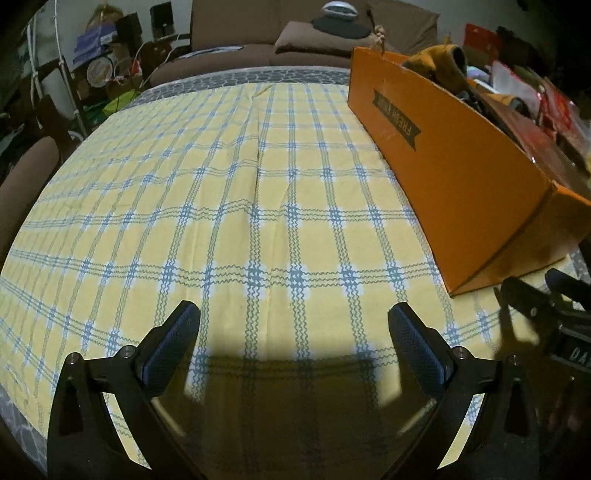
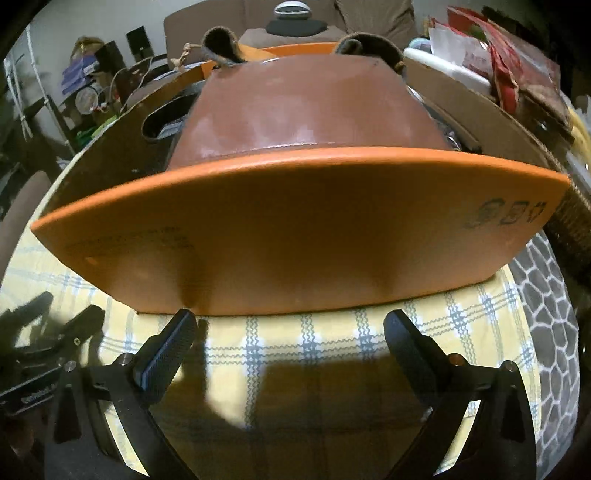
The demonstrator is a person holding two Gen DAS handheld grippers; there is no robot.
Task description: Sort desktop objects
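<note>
On the yellow-and-blue checked tablecloth [image 1: 229, 192], nothing between the fingers of the left gripper [image 1: 293, 343]: jaws spread wide, blue pads facing each other over bare cloth and its own shadow. To its right, resting on the cloth, an orange cardboard box [image 1: 454, 162] with a dark label along its long side, packed with items, a mustard-coloured soft thing [image 1: 441, 57] poking above the rim. Near the right edge of the left wrist view, the black frame of the right gripper [image 2: 290, 343], just beside the box's near corner. Seen from the right wrist, likewise wide apart and empty, fingertips close to the box's short orange wall but not touching. Inside the box, leaning up over the rim, a brown flat-faced item [image 2: 303, 107] with two dark loops at its top. Beyond the table, a brown sofa [image 1: 236, 26] and cluttered shelves at the left [image 1: 103, 55]. At the table's edge, a grey pebble-patterned cover [image 2: 550, 325] showing beneath the checked cloth.
</note>
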